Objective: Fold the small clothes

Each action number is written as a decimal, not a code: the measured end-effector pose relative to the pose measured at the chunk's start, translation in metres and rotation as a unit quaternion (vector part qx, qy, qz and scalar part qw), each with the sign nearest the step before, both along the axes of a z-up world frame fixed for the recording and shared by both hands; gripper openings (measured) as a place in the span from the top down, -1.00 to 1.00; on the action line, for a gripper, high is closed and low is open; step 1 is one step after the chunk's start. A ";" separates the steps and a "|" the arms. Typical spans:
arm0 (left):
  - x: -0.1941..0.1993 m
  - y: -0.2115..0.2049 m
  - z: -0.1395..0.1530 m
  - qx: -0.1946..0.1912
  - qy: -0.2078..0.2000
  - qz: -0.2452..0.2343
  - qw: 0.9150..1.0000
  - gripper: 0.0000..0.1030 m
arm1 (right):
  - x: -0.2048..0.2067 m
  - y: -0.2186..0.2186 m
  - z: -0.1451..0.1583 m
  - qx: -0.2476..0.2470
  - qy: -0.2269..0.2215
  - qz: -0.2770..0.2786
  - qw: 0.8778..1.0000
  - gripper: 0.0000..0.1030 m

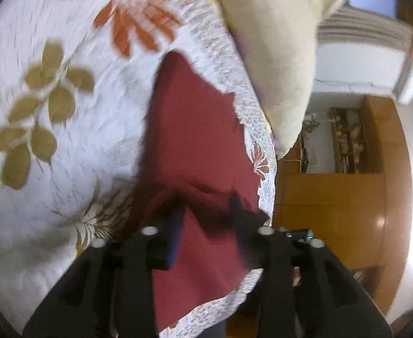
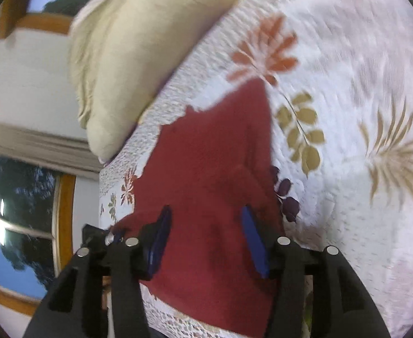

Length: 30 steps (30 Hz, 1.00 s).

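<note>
Left wrist view: the left hand-held gripper (image 1: pixel 207 211) is spread, its blue-padded fingers (image 1: pixel 175 233) standing apart over a dark red cloth (image 1: pixel 195 129). The picture is blurred, so whether the fingers touch the cloth cannot be told. The cloth lies flat on the bed (image 1: pixel 65 140), near the bed's edge, on a white cover printed with orange and tan leaves. A cream pillow (image 1: pixel 276 42) lies just beyond the cloth at the same edge. Past the bed stands a wooden cabinet (image 1: pixel 333 211).

Right wrist view: the right hand-held gripper (image 2: pixel 206 219) is also spread, with both blue fingers (image 2: pixel 253 242) wide apart above the red cloth (image 2: pixel 212 155) and nothing pinched between them. The cloth lies along the bed's (image 2: pixel 361 98) edge, reaching toward the pillow (image 2: pixel 127 56), which rests at that edge. A window (image 2: pixel 20 211) with a wooden frame shows beyond the bed.
</note>
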<state>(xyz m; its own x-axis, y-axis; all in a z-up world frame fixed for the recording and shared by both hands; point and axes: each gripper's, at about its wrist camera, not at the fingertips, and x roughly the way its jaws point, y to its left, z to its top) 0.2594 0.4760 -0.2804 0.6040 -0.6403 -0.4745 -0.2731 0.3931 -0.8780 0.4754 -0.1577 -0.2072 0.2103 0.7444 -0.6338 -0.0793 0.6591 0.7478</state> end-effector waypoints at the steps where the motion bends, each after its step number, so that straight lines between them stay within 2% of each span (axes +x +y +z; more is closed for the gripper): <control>1: -0.003 0.003 0.007 0.015 -0.009 0.008 1.000 -0.17 | -0.002 -0.001 0.007 -0.013 -0.008 0.004 1.000 -0.03; 4: -0.007 0.007 0.012 0.053 -0.003 0.004 0.999 -0.18 | -0.006 0.002 0.016 -0.075 -0.034 0.022 0.996 -0.03; 8: 0.001 -0.006 0.005 0.134 0.029 -0.038 0.990 -0.18 | -0.005 0.007 0.006 -0.107 -0.039 0.033 0.993 -0.03; 11: 0.005 -0.010 -0.004 0.145 0.038 -0.055 0.987 -0.18 | -0.002 0.016 -0.006 -0.147 -0.046 0.044 0.987 -0.03; 17: 0.021 -0.022 -0.011 0.190 0.055 -0.091 0.976 -0.19 | 0.004 0.025 -0.026 -0.157 -0.044 0.058 0.985 -0.03; 18: 0.024 -0.025 -0.010 0.207 0.058 -0.097 0.972 -0.19 | 0.004 0.027 -0.027 -0.158 -0.043 0.059 0.985 -0.03; 20: 0.028 -0.032 -0.009 0.231 0.062 -0.110 0.965 -0.03 | 0.003 0.030 -0.028 -0.166 -0.049 0.063 0.983 -0.03; 21: 0.030 -0.035 -0.009 0.228 0.061 -0.121 0.964 0.33 | 0.001 0.031 -0.027 -0.168 -0.054 0.063 0.982 -0.03; 22: 0.031 -0.039 -0.009 0.229 0.064 -0.126 0.963 0.53 | -0.001 0.032 -0.027 -0.169 -0.057 0.064 0.982 -0.04; 23: 0.031 -0.040 -0.009 0.243 0.067 -0.128 0.959 0.56 | -0.001 0.033 -0.026 -0.168 -0.058 0.065 0.982 -0.04; 25: 0.032 -0.042 -0.009 0.249 0.070 -0.128 0.958 0.66 | -0.004 0.037 -0.027 -0.170 -0.062 0.071 0.981 -0.02; 26: 0.032 -0.042 -0.009 0.249 0.071 -0.126 0.958 0.69 | -0.006 0.039 -0.026 -0.178 -0.069 0.075 0.979 0.02; 28: 0.031 -0.041 -0.010 0.249 0.069 -0.126 0.958 0.75 | -0.008 0.044 -0.026 -0.196 -0.078 0.083 0.974 0.62; 30: 0.029 -0.041 -0.008 0.249 0.065 -0.124 0.958 0.78 | -0.010 0.046 -0.025 -0.202 -0.084 0.083 0.972 0.74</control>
<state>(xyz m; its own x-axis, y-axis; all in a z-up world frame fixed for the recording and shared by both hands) 0.2882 0.4348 -0.2887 0.3777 -0.4316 -0.8192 -0.2121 0.8209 -0.5302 0.4651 -0.1120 -0.2317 0.2343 0.4746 -0.8485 -0.3070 0.8642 0.3986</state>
